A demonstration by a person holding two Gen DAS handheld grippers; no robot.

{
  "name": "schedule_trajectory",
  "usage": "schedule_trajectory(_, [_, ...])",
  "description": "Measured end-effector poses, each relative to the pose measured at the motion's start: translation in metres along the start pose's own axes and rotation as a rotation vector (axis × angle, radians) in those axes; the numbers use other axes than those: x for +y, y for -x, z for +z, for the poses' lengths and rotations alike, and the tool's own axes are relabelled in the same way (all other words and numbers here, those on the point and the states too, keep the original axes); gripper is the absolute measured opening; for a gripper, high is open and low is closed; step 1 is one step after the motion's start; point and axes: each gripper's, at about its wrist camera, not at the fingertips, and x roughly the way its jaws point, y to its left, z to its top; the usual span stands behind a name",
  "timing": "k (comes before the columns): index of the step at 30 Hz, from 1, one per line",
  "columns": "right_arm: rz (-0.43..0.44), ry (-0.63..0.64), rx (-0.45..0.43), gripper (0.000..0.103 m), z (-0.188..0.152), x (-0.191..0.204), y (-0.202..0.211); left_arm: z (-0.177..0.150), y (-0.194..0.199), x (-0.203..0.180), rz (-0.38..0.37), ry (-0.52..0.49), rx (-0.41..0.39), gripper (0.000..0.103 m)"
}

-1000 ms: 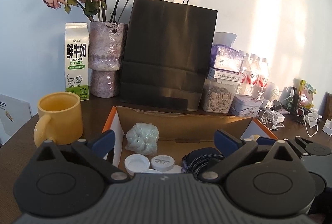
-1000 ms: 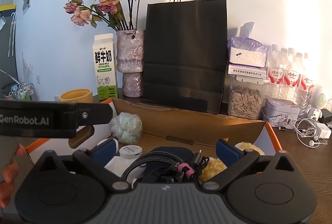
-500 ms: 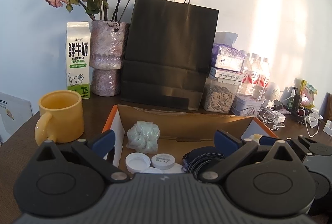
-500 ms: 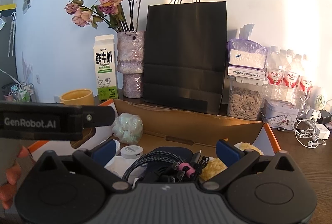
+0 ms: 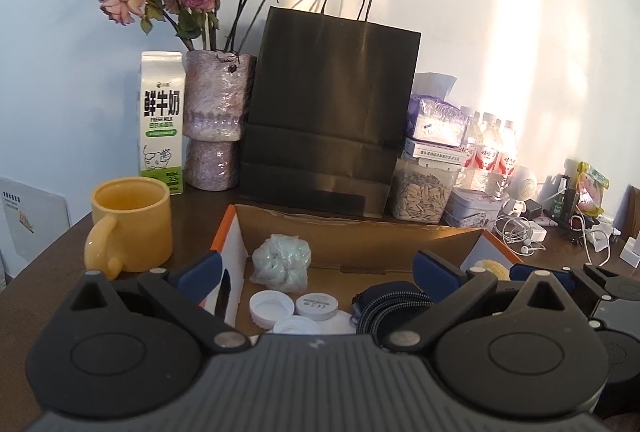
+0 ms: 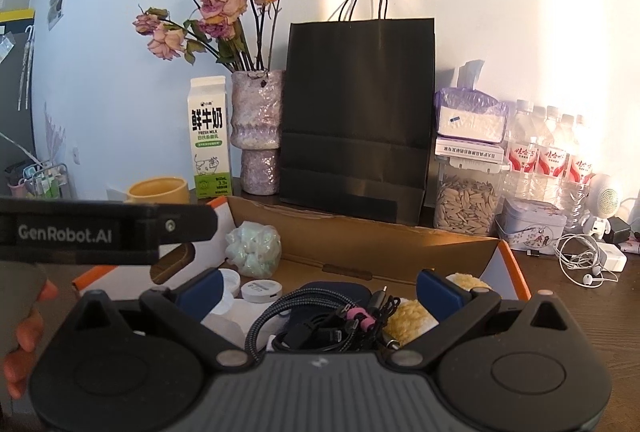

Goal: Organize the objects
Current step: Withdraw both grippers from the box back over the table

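Note:
An open cardboard box (image 5: pixel 360 232) (image 6: pixel 360 244) with orange-edged flaps sits in front of both grippers. Inside lie a pale green bundle (image 5: pixel 282 264) (image 6: pixel 253 249), white round lids (image 5: pixel 269 307), a round white case (image 5: pixel 318 306) (image 6: pixel 262 290), a dark zip pouch (image 5: pixel 390 302), a coil of braided cables (image 6: pixel 320 324) and a yellow fluffy item (image 6: pixel 412 314). My left gripper (image 5: pixel 316 272) hangs open above the box's near left part, holding nothing. My right gripper (image 6: pixel 318 286) is open over the cables, also with nothing between its fingers.
A yellow mug (image 5: pixel 134 220) stands left of the box. Behind are a milk carton (image 5: pixel 162 124), a vase of dried roses (image 5: pixel 216 124), a black paper bag (image 5: pixel 328 112), a seed jar (image 5: pixel 422 192), a tin (image 6: pixel 532 226), water bottles (image 6: pixel 548 152) and earphones (image 6: pixel 584 256). A hand (image 6: pixel 24 336) holds the other gripper at left.
Both views have shifted slightly; the scene sits lower and a bit right in the left wrist view, so the grippers have tilted or risen a little. Nothing in the box moved.

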Motion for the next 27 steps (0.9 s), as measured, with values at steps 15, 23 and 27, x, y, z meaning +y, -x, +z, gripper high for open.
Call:
schedule_trajectory(15, [-0.016, -0.001, -0.014, 0.103, -0.006, 0.009, 0.046, -0.006, 0.048, -0.001, 0.009, -0.009, -0.009, 0.103])
schedule_trajectory(23, [-0.02, 0.006, -0.008, 0.103, -0.017, 0.013, 0.073, -0.013, 0.074, 0.0, 0.013, -0.024, -0.006, 0.103])
schedule_trajectory(27, [-0.023, 0.003, 0.005, 0.103, -0.025, 0.013, 0.083, -0.019, 0.086, 0.002, 0.019, -0.027, 0.004, 0.103])
